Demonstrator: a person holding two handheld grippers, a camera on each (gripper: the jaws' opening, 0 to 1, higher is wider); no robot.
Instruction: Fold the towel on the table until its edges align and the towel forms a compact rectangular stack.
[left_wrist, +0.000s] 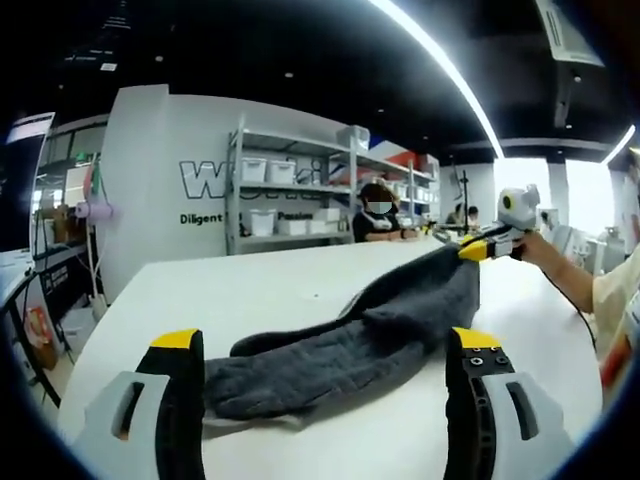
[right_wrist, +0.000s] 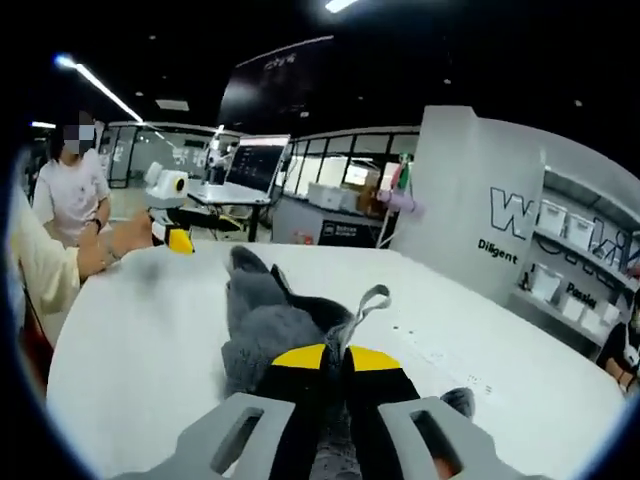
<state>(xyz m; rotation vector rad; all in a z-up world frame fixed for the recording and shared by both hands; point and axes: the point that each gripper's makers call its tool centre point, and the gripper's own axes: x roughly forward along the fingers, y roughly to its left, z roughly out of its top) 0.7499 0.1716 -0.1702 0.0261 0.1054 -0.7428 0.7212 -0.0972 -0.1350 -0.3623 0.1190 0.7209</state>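
A dark grey towel lies crumpled and stretched out across the white table. My left gripper is open, its yellow-tipped jaws wide apart on either side of the towel's near end. My right gripper comes in from the right, shut on the towel's far end and holding it a little above the table. In the right gripper view, that gripper is shut on the towel, with a cloth loop sticking up beside it. The left gripper shows at the far left, held by a hand.
Behind the table stand metal shelves with white bins and a grey wall with lettering. A seated person is at the back. Another person and a desk lie beyond the table's far edge.
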